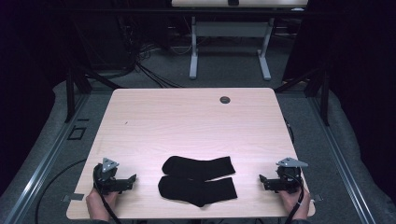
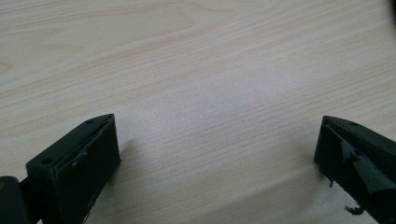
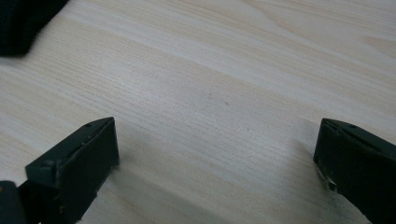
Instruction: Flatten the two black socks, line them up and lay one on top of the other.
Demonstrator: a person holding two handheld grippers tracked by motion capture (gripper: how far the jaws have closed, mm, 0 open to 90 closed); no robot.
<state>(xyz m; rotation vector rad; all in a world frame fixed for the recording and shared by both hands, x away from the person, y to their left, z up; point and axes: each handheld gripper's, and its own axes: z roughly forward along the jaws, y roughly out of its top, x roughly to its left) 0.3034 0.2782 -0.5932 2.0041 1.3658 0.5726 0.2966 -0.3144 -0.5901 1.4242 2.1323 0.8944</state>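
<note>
Two black socks [image 1: 198, 179] lie flat on the wooden table [image 1: 187, 116] in the high view, one overlapping the other, so where one ends and the other begins is hard to make out. They sit between the two grippers, well apart from each. The left gripper [image 1: 131, 181] rests on the table to the socks' left, its jaws pointing toward them; the right gripper [image 1: 263, 180] rests to their right, jaws likewise pointing inward. Both are held from below by hands partly cut off at the picture's bottom edge.

From the left gripper view, the left gripper [image 2: 217, 140] has its jaws spread wide with bare wood between them, holding nothing; a dark sliver at the upper right edge is too small to identify.

From the right gripper view, the right gripper [image 3: 217, 140] also stands wide apart and empty over bare wood. A corner of a sock [image 3: 23, 21] shows at the upper left, cut off by the frame, ahead of the left-hand jaw and not touching it.
</note>
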